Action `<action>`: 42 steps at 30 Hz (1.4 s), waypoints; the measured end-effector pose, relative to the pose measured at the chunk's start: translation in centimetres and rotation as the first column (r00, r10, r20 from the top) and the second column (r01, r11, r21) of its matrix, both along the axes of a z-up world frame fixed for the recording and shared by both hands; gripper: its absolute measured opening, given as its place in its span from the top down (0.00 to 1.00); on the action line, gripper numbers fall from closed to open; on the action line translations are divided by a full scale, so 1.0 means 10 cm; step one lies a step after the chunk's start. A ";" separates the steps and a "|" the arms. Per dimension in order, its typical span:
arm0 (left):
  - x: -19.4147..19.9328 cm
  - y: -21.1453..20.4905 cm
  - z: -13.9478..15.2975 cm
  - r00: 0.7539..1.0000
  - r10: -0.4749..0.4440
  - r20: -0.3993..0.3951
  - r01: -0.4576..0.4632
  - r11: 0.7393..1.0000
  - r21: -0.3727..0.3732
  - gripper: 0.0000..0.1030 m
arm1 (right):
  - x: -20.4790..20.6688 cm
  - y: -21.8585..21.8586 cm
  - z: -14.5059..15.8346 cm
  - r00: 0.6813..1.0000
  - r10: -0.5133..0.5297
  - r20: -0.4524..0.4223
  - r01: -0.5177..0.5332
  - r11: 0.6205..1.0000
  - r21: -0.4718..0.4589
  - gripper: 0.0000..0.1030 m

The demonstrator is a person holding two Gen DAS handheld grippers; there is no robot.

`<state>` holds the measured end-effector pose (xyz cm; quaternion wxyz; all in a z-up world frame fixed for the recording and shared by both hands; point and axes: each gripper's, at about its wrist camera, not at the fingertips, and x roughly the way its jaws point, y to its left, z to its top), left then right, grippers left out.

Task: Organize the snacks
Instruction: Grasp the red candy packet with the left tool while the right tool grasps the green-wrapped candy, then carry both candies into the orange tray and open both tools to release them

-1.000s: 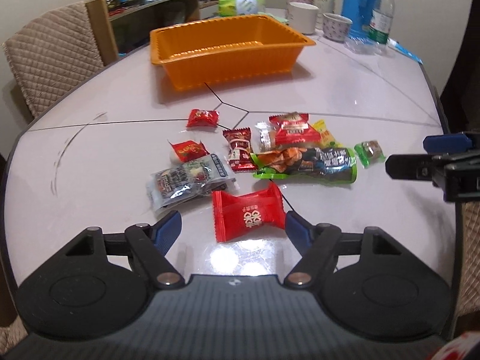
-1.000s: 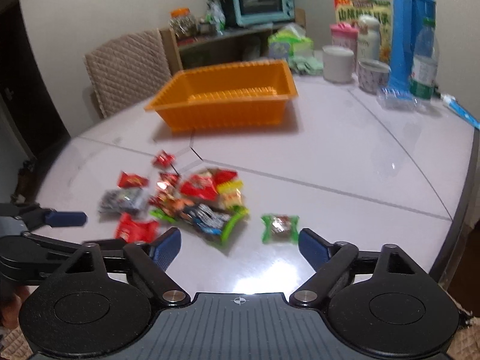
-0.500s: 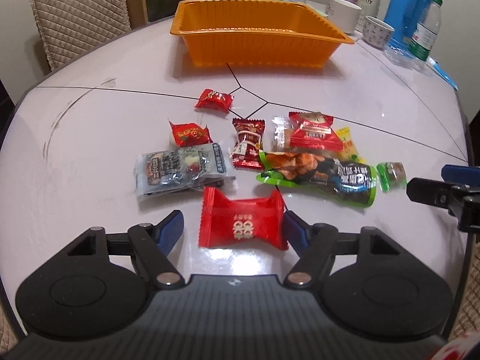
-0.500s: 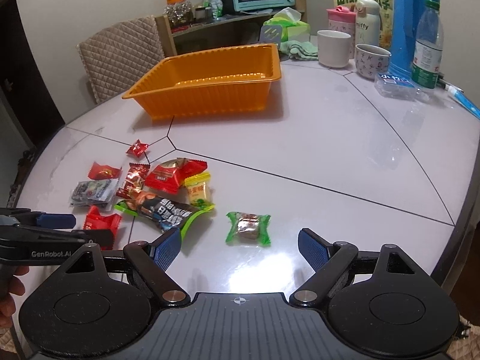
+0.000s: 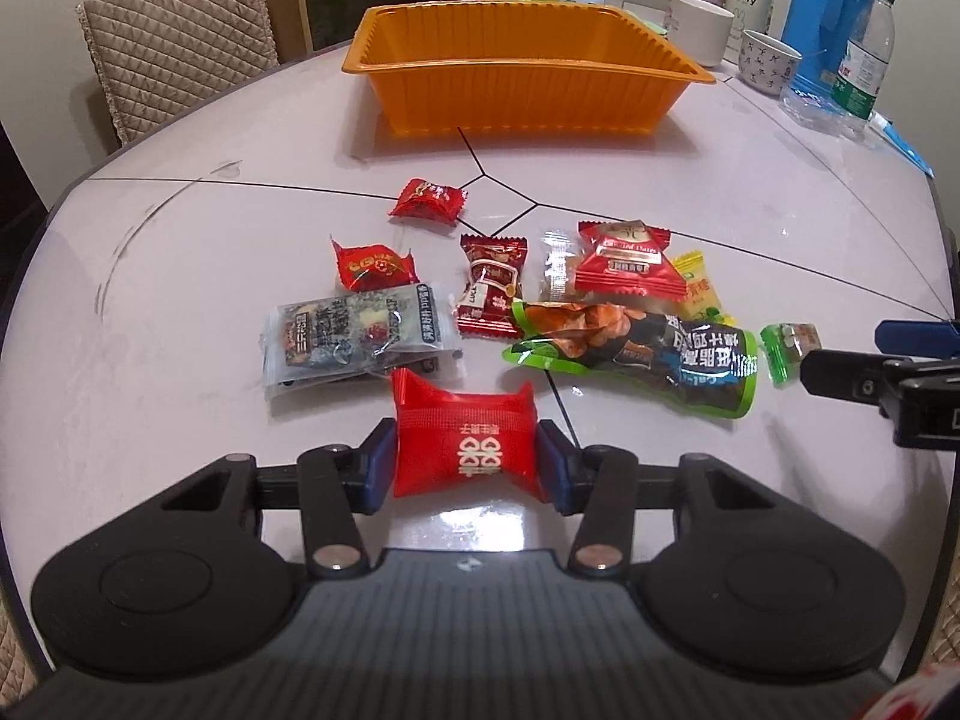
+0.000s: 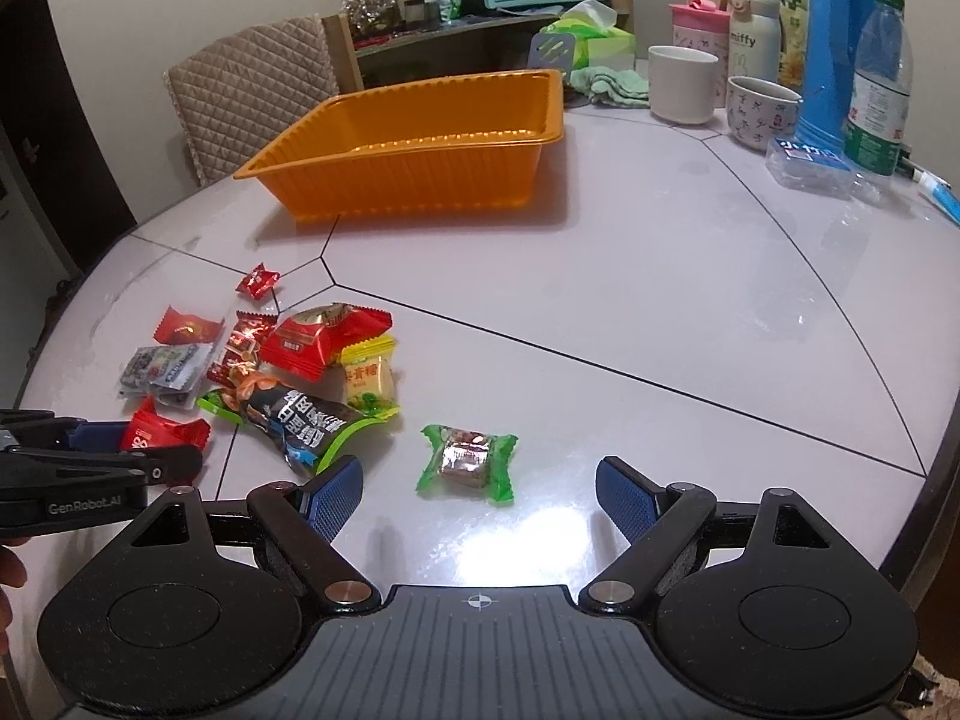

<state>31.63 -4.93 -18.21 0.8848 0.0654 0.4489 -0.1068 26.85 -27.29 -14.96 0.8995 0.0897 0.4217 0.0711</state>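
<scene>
A red packet with white characters (image 5: pixel 465 444) lies on the pale table between the blue pads of my left gripper (image 5: pixel 465 468). The jaws are closing and both pads touch its sides. Beyond it lies a loose pile of snacks: a grey packet (image 5: pixel 354 330), a green-and-black bag (image 5: pixel 636 354), small red candies and a red dates packet (image 5: pixel 624 261). My right gripper (image 6: pixel 480 498) stands wide over a green-wrapped candy (image 6: pixel 468 462), jaws closing slightly, pads clear of it. An empty orange tray (image 5: pixel 528 102) stands behind the pile.
Cups (image 6: pixel 684 84), a blue flask (image 6: pixel 840 42), a water bottle (image 6: pixel 879 90) and a tissue pack stand at the table's far right. A padded chair (image 5: pixel 180 30) is at the far left, with a shelf and toaster oven behind it. The table edge curves close on the right.
My left jaws have narrowed onto the red packet, which now sits between the pads. The right gripper has dropped nearer the green candy, now centred just ahead of its fingers.
</scene>
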 end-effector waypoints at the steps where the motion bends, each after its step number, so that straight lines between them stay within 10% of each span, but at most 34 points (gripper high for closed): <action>1: 0.00 0.00 0.00 1.000 0.002 -0.001 -0.002 1.000 0.000 0.56 | 0.01 0.01 -0.01 1.000 0.012 0.000 -0.012 1.000 -0.005 0.28; 22: 0.00 0.07 0.14 1.000 0.006 0.002 -0.006 1.000 -0.007 0.57 | 0.18 0.11 -0.13 0.999 0.023 -0.030 -0.024 0.999 -0.044 0.72; 42: 0.30 0.03 0.53 0.998 -0.017 0.062 0.020 0.998 -0.056 0.57 | 0.43 0.09 0.30 0.998 0.049 0.029 -0.049 0.999 0.000 0.76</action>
